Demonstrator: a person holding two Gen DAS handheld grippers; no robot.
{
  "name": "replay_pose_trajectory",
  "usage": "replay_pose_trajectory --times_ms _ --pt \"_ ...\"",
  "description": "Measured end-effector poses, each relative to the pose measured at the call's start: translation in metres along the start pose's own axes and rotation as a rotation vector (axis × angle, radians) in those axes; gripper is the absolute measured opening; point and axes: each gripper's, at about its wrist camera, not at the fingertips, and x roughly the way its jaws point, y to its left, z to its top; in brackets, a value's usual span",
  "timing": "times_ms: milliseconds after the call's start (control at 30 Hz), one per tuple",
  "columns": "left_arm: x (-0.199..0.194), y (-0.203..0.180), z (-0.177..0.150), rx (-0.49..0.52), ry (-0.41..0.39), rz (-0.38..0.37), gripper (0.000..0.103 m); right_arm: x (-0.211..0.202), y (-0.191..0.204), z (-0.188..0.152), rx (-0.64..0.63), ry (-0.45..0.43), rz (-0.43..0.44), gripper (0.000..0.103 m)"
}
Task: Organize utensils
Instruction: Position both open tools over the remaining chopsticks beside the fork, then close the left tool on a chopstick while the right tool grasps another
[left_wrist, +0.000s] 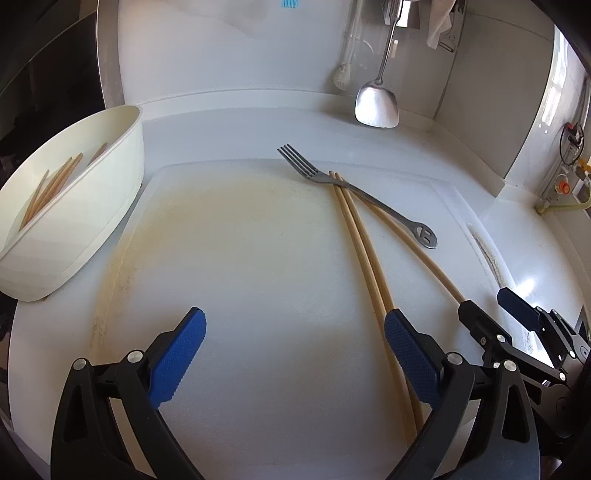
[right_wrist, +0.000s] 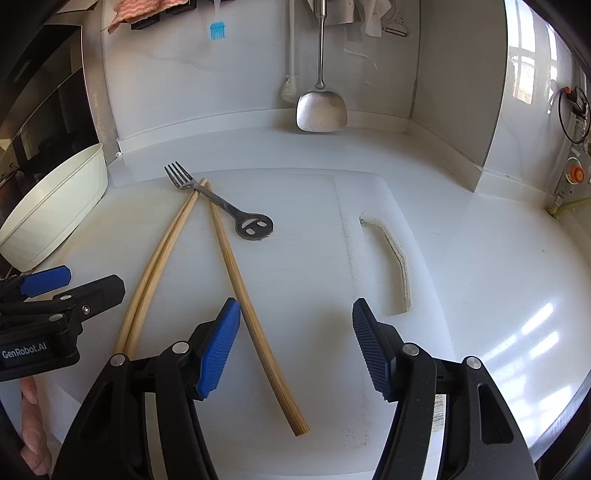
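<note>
A metal fork (left_wrist: 354, 192) (right_wrist: 221, 205) with a smiley-face handle end lies on the white cutting board (left_wrist: 240, 258) (right_wrist: 314, 266), across the far tips of three wooden chopsticks. Two chopsticks (left_wrist: 365, 258) (right_wrist: 155, 269) lie side by side and run under the right-hand finger of my left gripper (left_wrist: 295, 350), which is open with nothing between its pads. The single chopstick (left_wrist: 424, 258) (right_wrist: 251, 314) runs just inside the left pad of my right gripper (right_wrist: 295, 347), also open; the pads do not touch it. A cream oval container (left_wrist: 92, 206) (right_wrist: 55, 210) at the left holds several chopsticks.
A steel spatula (left_wrist: 376, 107) (right_wrist: 321, 110) hangs against the back wall, beside a white brush. The board's handle slot (right_wrist: 395, 258) is on the right. Each gripper shows in the other's view: right gripper (left_wrist: 482, 299), left gripper (right_wrist: 88, 278). A person's hand (right_wrist: 33, 424) is at the lower left.
</note>
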Motion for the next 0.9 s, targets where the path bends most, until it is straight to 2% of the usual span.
replay_pose_trajectory --times_ms 167,300,500,633,700,767,833,867,900 --pt "0.005 -0.008 0.0 0.024 0.017 -0.004 0.096 0.0 -0.007 0.001 0.01 0.001 -0.007 0.06" --pt "0.008 -0.011 -0.002 0.049 0.016 0.037 0.097 0.0 -0.012 0.002 0.019 0.004 -0.009 0.06" --pt "0.005 0.0 -0.003 0.025 0.005 0.053 0.097 0.001 -0.011 0.002 0.016 0.003 -0.01 0.06" --pt "0.008 -0.003 -0.002 0.035 0.006 0.055 0.096 0.002 -0.007 0.005 -0.004 0.008 0.009 0.06" --pt "0.012 -0.01 -0.002 0.064 0.006 0.082 0.096 0.005 -0.003 0.009 -0.031 0.012 0.025 0.06" --pt "0.013 -0.012 -0.001 0.071 -0.01 0.077 0.092 0.009 0.0 0.012 -0.054 0.017 0.047 0.059" --pt "0.011 -0.014 0.0 0.082 -0.024 0.071 0.078 0.012 0.0 0.015 -0.069 0.023 0.073 0.057" --pt "0.01 -0.015 0.0 0.09 -0.029 0.065 0.073 0.013 0.0 0.016 -0.084 0.024 0.083 0.052" --pt "0.009 -0.017 0.0 0.098 -0.033 0.056 0.063 0.013 0.002 0.017 -0.098 0.022 0.092 0.045"
